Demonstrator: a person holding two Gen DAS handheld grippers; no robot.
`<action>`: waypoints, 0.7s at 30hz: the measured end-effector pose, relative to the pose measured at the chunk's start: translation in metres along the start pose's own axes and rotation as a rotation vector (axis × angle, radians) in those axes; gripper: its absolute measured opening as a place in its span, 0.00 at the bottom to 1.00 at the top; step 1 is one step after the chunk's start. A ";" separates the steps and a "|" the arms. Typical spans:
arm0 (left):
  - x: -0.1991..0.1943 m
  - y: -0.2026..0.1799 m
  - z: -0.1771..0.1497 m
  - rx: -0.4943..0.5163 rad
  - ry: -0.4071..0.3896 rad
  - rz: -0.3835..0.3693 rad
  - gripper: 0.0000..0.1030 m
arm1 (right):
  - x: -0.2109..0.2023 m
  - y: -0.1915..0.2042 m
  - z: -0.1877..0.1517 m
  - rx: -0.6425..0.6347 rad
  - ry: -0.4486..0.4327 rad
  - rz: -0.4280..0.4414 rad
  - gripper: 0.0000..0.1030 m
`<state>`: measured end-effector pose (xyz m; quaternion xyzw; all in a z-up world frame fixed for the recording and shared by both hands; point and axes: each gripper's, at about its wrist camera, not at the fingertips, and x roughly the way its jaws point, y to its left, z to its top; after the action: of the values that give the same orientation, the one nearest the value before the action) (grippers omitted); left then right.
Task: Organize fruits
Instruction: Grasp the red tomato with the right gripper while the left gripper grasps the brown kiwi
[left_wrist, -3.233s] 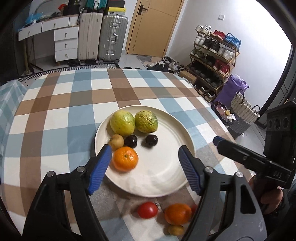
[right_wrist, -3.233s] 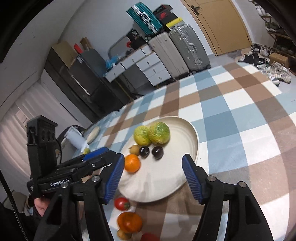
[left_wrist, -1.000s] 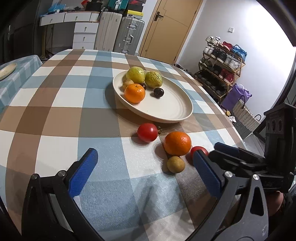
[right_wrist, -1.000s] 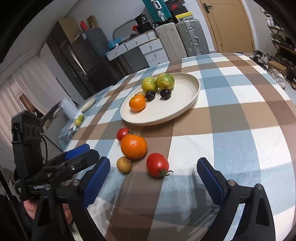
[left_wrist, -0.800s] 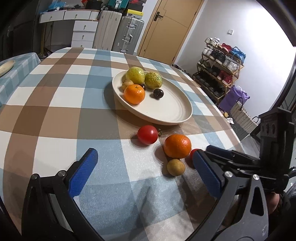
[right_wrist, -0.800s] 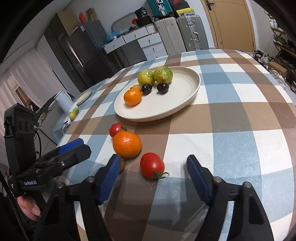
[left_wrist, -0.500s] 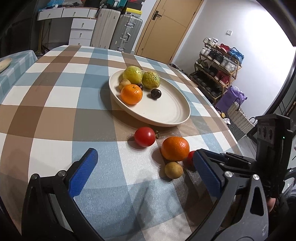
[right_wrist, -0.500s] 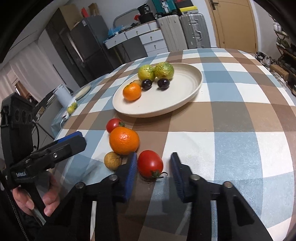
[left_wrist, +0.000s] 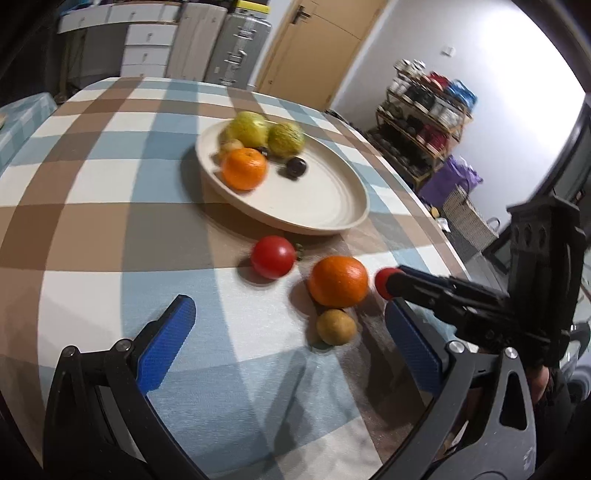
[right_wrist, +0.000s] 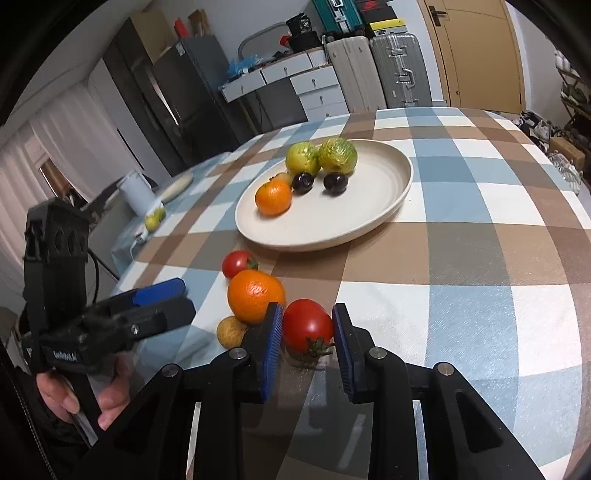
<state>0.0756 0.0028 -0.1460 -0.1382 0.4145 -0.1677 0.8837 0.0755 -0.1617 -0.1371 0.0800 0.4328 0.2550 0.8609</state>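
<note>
While the right claw (right_wrist: 307, 339) closes its blue pads (right_wrist: 272, 341) on the near tomato (right_wrist: 307, 325), with both pads against the fruit's sides, that tomato sits on the checked worktop (right_wrist: 480, 258) at about six o'clock from the cream plate (right_wrist: 369, 218). At the tomato's ten o'clock, just beside it, lies a large orange (right_wrist: 255, 295); a small tan fruit (right_wrist: 231, 331) rests at the orange's seven o'clock, and a second tomato (right_wrist: 238, 263) lies at its eleven o'clock, near the plate's rim. On the plate a smaller orange (right_wrist: 273, 197) lies at nine o'clock, two dark round fruits (right_wrist: 335, 182) near the middle, and two green-yellow fruits (right_wrist: 337, 155) at twelve o'clock. The left claw (left_wrist: 288, 345) is released, its jaws wide apart over bare cloth with nothing between them, the tan fruit just inside its right-hand pad in the left wrist view. A hand (right_wrist: 70, 402) grips the left claw's handle.
</note>
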 end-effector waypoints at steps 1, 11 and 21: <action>0.002 -0.004 0.000 0.014 0.008 0.005 0.99 | 0.001 -0.001 0.000 -0.001 0.003 -0.010 0.27; 0.013 -0.022 -0.001 0.083 0.040 0.035 0.99 | -0.005 -0.011 -0.002 0.021 -0.020 -0.002 0.27; 0.022 -0.034 -0.003 0.152 0.105 0.034 0.46 | -0.014 -0.007 -0.004 0.003 -0.046 0.036 0.27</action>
<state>0.0801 -0.0369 -0.1501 -0.0545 0.4485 -0.1908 0.8715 0.0681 -0.1752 -0.1318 0.0950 0.4116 0.2680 0.8659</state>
